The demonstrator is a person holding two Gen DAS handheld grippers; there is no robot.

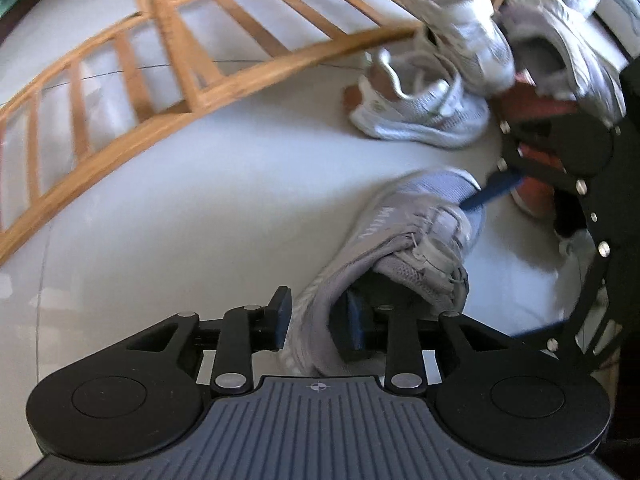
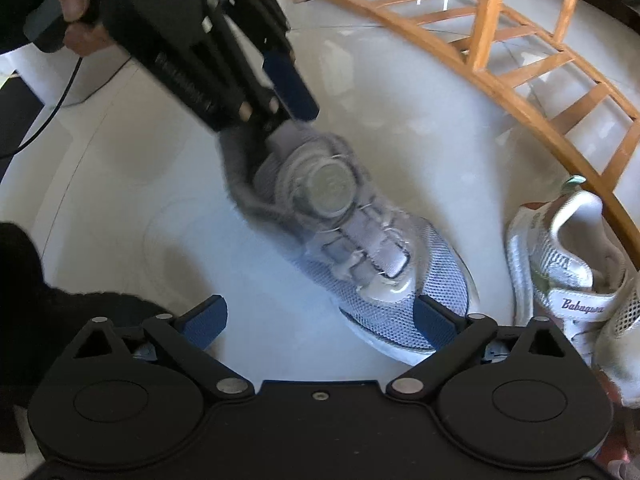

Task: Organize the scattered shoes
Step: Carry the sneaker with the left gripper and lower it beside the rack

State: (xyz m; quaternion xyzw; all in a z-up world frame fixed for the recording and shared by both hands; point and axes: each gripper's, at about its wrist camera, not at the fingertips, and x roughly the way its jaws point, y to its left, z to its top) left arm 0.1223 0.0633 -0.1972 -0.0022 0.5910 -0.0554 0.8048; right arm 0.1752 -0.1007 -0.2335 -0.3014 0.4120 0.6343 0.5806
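Left gripper (image 1: 318,322): points steeply down; jaws slightly parted around the heel collar of the grey shoe (image 1: 400,248), one pad inside, one outside; contact unclear.
Right gripper (image 2: 320,320): tilted down, jaws wide open, empty, over the shoe's toe.
Grey shoe: on the white floor (image 1: 200,200), frame centre.
White shoe (image 2: 568,280): right edge, beside the wooden rack (image 2: 500,60).
Hand (image 2: 74,4): upper left, holding the left gripper's handle.

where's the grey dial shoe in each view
Left wrist: grey shoe at lower centre, its heel collar between the left gripper jaws, toe pointing up and away.
Right wrist: grey shoe at centre, dial up, toe toward the camera, left gripper at its heel.
Shared landmark: the wooden rack on the floor behind it.
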